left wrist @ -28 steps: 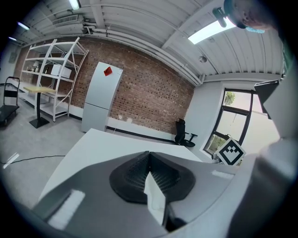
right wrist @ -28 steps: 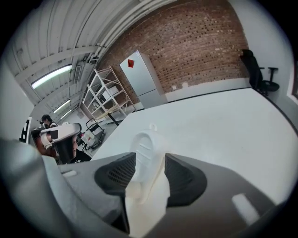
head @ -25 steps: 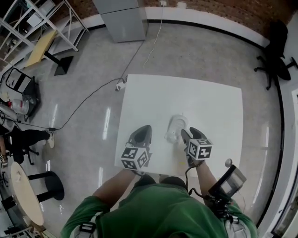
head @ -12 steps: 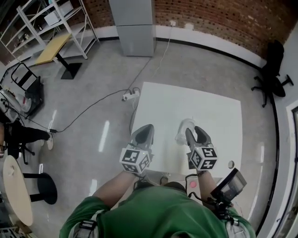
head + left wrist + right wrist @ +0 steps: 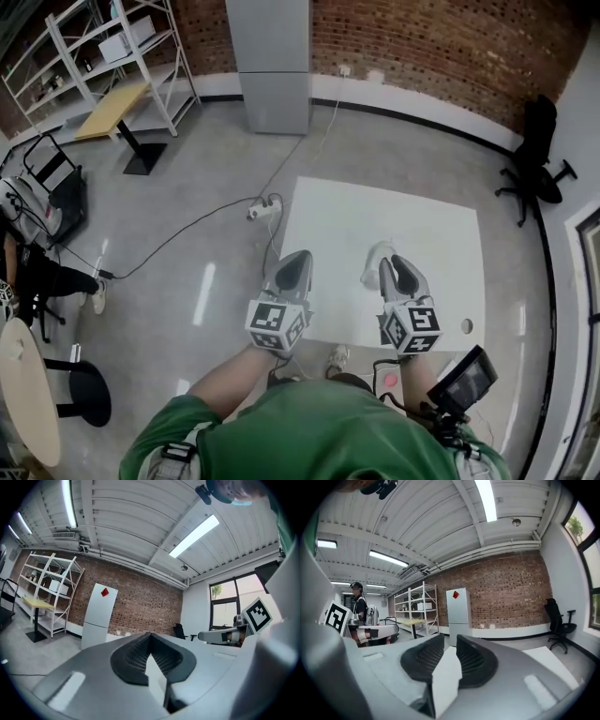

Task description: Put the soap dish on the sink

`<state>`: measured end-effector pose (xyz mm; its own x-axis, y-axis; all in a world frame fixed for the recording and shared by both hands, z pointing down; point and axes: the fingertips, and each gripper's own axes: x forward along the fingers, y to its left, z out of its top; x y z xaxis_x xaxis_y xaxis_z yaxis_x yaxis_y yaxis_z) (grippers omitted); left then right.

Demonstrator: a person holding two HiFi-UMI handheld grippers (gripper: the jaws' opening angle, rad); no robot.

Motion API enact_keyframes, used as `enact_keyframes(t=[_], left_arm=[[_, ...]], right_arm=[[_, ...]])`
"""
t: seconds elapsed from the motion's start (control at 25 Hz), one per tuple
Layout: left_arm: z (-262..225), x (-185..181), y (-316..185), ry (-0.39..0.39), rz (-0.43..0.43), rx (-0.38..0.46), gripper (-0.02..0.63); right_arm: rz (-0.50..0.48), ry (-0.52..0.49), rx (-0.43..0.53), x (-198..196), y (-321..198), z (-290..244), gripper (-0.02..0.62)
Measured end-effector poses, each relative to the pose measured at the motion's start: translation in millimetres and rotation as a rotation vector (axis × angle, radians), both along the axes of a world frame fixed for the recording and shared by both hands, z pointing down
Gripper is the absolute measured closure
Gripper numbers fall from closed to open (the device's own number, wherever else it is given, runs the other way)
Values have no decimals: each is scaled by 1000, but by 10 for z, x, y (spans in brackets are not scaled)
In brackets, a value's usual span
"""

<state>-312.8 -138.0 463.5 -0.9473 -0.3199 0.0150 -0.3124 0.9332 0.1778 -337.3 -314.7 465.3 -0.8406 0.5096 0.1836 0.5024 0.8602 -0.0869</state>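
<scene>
1 grey floor [image 5: 178,225] takes up most of the head view. 1 white table [image 5: 375,211] stands on it, well apart from the grey cabinet [image 5: 272,56] at the brick wall [image 5: 422,37]. 1 white rack [image 5: 103,47] stands in the far left corner, and 1 black chair [image 5: 539,150] stands to the table's right.

2 grippers are held side by side and apart over the table's near edge.
- Left gripper [image 5: 299,256]: the jaws are together with their tips meeting, and nothing is between them.
- Right gripper [image 5: 397,264]: the jaws have just been closing and stand a narrow gap apart. The gap is empty and the pads press on nothing.

1 soap dish [image 5: 376,260], pale and translucent, shows on the table top just beside the right gripper's tips, on the side toward the left gripper. Whether it touches them cannot be told.

1 power strip [image 5: 262,208] lies on the floor at the table's far left corner.
</scene>
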Motion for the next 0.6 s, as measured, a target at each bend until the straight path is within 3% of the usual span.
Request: enact_keyframes(t=[0.32, 0.6], left_arm=[[-291, 393, 3, -113, 53, -39, 600], [-395, 677, -136, -122, 128, -11, 600]], right_arm=[[60, -91, 20, 594, 38, -298, 565], [109, -93, 27, 1009, -14, -408, 584]])
